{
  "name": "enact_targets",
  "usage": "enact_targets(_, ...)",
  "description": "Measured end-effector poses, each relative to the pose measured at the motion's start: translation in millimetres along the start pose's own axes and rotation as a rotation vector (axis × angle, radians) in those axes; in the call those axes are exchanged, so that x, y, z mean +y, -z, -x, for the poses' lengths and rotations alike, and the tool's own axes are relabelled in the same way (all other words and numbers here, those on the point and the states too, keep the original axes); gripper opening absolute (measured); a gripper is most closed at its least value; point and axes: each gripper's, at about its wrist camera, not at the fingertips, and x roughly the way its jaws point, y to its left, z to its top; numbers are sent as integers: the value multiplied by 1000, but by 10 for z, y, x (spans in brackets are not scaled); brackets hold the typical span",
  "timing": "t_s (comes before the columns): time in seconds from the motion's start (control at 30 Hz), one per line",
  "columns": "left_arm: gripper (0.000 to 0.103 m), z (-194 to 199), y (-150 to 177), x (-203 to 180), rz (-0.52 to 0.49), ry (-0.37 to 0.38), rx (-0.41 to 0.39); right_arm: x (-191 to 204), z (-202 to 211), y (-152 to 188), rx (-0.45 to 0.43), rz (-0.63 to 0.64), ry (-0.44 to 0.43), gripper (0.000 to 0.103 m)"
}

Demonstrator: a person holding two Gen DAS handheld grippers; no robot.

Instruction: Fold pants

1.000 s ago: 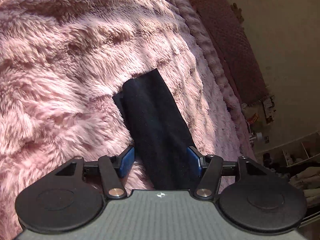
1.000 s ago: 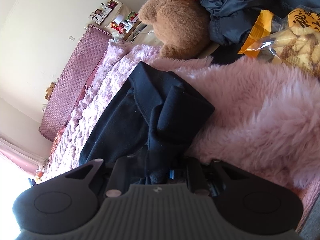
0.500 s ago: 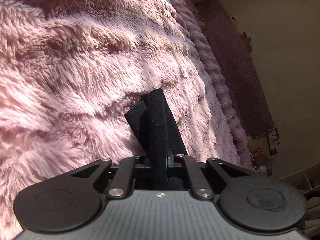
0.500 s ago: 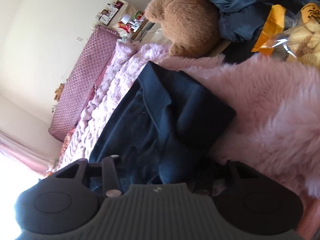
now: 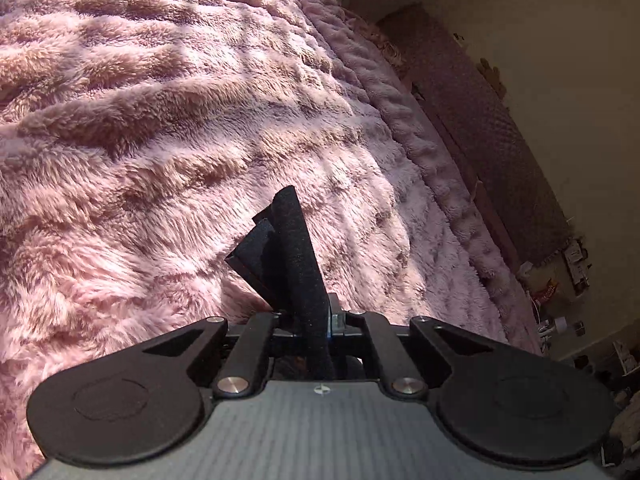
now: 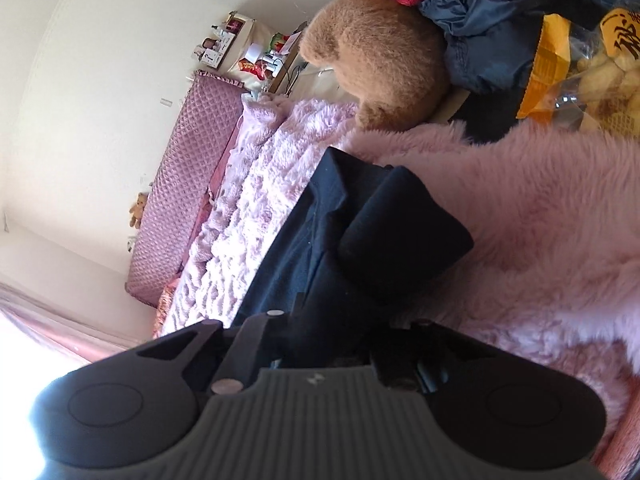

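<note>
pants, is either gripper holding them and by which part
Both. The left gripper pinches a narrow bunched end of the pants; the right gripper is shut on a thicker folded part, exact spot hidden.

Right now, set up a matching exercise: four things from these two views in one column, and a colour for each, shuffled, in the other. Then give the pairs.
Things:
1. pants
2. plush blanket
3. stuffed bear
4. snack bag

Colours:
A. brown
B. orange-yellow
C. black
D. pink

Pairs: 1-C, 2-D, 3-A, 4-B
</note>
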Motion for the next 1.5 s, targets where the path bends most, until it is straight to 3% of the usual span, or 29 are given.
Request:
enact_targets(0.1, 6, 353, -46, -71, -52, 19, -38, 85, 28, -36, 14, -3, -18, 3)
enact_targets(0.23, 6, 748, -31, -6, -117, -56, -7, 143, 124, -94, 65, -7, -31, 3)
enact_targets(0.4, 6, 1041, 209, 501, -96, -146, 74, -20, 299, -106, 137, -15, 35, 3)
enact_targets(0.5, 9, 1084, 422, 993, -6, -190, 106, -114, 332, -61, 183, 9, 99, 4)
enact_targets(0.57, 23, 1102, 543, 1284, 39, -199, 111, -116, 335, -32, 193, 39, 136, 4)
enact_targets(0.6, 32, 1094, 584, 1364, 10, -211, 121, -102, 343, -20, 188, 52, 144, 5)
enact_targets(0.67, 32, 1125, 651, 1465, -29, -194, 126, -54, 338, -14, 188, 89, 169, 8)
enact_targets(0.73, 37, 1204, 624, 1487, -1, -185, 103, -9, 337, -10, 191, 127, 199, 12)
enact_targets(0.77, 43, 1233, 592, 1471, 1, -205, 92, 7, 343, -11, 189, 138, 213, 14)
enact_targets(0.8, 58, 1285, 538, 1421, -21, -262, 63, 17, 355, -11, 185, 144, 224, 17)
enact_targets(0.83, 64, 1347, 491, 1358, -72, -322, 15, 19, 371, -13, 179, 147, 227, 20)
enact_targets(0.93, 65, 1544, 370, 1160, -250, -415, -118, -10, 409, 6, 168, 151, 228, 22)
enact_targets(1.0, 68, 1597, 266, 1076, -279, -360, -112, -39, 414, 19, 158, 146, 223, 22)
enact_targets(1.07, 72, 1524, 165, 1011, -286, -259, -26, -65, 411, 39, 152, 134, 224, 22)
enact_targets(1.13, 73, 1294, 111, 955, -285, -241, 80, -71, 381, 61, 144, 124, 227, 22)
enact_targets(1.27, 69, 970, 130, 971, -310, -338, 140, -32, 365, 97, 141, 139, 237, 22)
enact_targets(1.37, 58, 826, 191, 1003, -335, -278, 207, 6, 343, 89, 143, 143, 248, 23)
enact_targets(1.4, 43, 816, 214, 996, -333, -255, 204, 9, 334, 86, 143, 141, 251, 23)
enact_targets(1.43, 7, 821, 233, 984, -340, -231, 191, 6, 320, 84, 142, 138, 255, 23)
enact_targets(1.5, 3, 826, 267, 933, -371, -200, 181, 14, 300, 92, 142, 142, 261, 23)
